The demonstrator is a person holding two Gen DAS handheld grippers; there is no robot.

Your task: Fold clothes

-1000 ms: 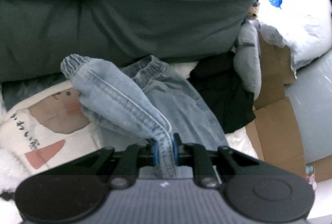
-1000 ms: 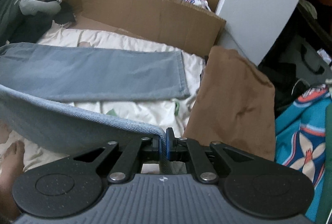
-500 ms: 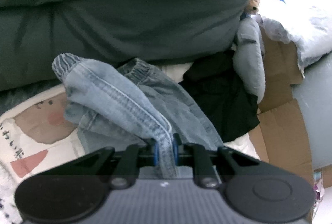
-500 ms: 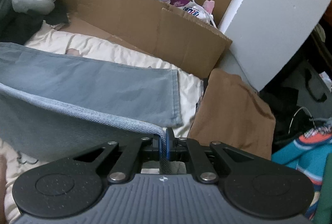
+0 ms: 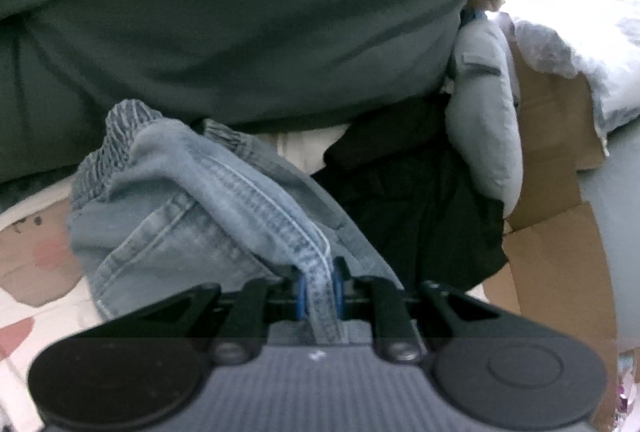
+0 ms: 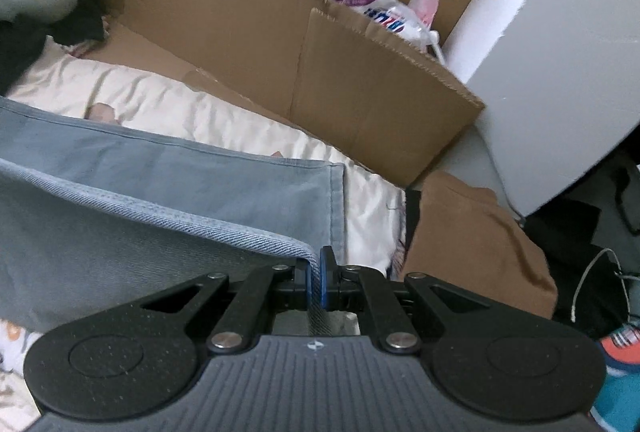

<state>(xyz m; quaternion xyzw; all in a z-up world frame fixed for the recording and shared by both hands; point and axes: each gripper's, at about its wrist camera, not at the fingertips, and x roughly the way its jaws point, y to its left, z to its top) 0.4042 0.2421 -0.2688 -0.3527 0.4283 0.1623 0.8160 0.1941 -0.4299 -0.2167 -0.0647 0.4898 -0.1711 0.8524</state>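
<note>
Both grippers are clamped on the same pair of light blue jeans (image 5: pixel 208 200): the left gripper (image 5: pixel 319 286) pinches a stitched seam near the elastic waistband, and the right gripper (image 6: pixel 316 282) is squeezed tight on a leg's edge. The jeans hang over a cream bedsheet (image 6: pixel 168 100), one leg lying flat on it beside a cardboard box (image 6: pixel 340 72).

Light blue denim jeans (image 5: pixel 208 208), faded, with pale double stitching along the side seam, are gathered into a thick fold at the elasticated waistband end, lifted above the patterned cream bedding. At the other end, one leg (image 6: pixel 192 184) lies flat and smooth across the cream sheet, its hem squared off, while the other leg (image 6: pixel 132 228) arcs up over it, raised by its hem.
</note>
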